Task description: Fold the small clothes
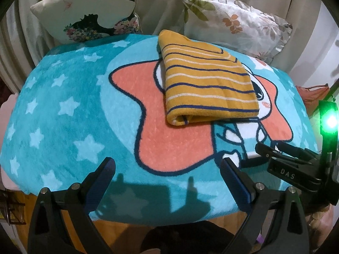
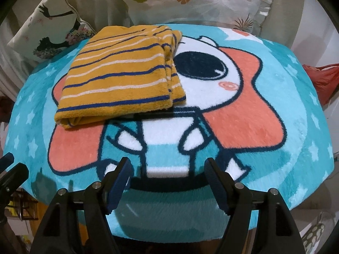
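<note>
- A folded yellow garment (image 1: 208, 84) with navy and white stripes is seen lying on a round turquoise rug (image 1: 63, 105), toward its far side.
- The garment is laid flat in several layers, with the rounded fold facing the near edge and the stacked edges showing along its right side (image 2: 118, 78).
- Part of the cartoon figure printed on the rug (image 2: 233, 110) is covered by the garment; one large dark eye is left showing just beside its right edge.
- The left gripper (image 1: 167, 169) is held above the near edge of the rug with its fingers spread wide apart, and nothing is held between them.
- The right gripper (image 2: 167, 169) is held likewise above the near edge, its fingers also wide apart and empty; it is seen from the left wrist at the right (image 1: 281, 150).
- Both grippers are kept well apart from the garment.
- Two printed cushions (image 1: 89, 10) are propped behind the rug, and a red bag (image 2: 322, 80) is seen at the right.
</note>
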Action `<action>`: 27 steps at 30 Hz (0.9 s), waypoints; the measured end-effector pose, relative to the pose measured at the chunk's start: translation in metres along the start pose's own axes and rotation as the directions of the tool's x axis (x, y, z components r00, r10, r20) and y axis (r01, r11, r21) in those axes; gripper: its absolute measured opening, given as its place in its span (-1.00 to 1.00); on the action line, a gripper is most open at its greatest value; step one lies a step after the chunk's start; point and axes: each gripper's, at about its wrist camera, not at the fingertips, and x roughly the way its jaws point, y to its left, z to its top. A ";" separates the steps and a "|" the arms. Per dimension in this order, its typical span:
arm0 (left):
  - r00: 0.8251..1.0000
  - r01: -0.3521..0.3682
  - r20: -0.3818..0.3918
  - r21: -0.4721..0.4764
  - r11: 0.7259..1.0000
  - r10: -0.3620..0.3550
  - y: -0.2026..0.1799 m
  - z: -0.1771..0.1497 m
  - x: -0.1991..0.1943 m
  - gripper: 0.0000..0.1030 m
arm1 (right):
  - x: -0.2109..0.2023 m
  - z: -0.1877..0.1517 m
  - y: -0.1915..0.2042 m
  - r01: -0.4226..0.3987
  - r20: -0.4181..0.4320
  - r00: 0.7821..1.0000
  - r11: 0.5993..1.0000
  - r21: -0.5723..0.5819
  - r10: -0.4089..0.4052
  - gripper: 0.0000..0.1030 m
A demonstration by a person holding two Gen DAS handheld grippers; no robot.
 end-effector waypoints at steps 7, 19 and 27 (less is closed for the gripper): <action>1.000 -0.007 -0.009 0.017 1.000 0.007 0.001 0.000 0.001 0.91 | -0.003 -0.005 0.006 0.024 0.004 1.000 1.000 0.003 -0.024 0.51; 1.000 -0.018 -0.022 -0.006 1.000 0.018 0.013 -0.001 0.003 0.91 | 0.003 -0.005 0.021 0.028 -0.010 1.000 0.999 -0.027 -0.029 0.51; 0.999 -0.022 -0.037 -0.039 0.999 0.021 0.013 0.002 0.008 0.91 | 0.006 0.002 0.026 0.026 -0.003 1.000 0.997 -0.067 -0.026 0.52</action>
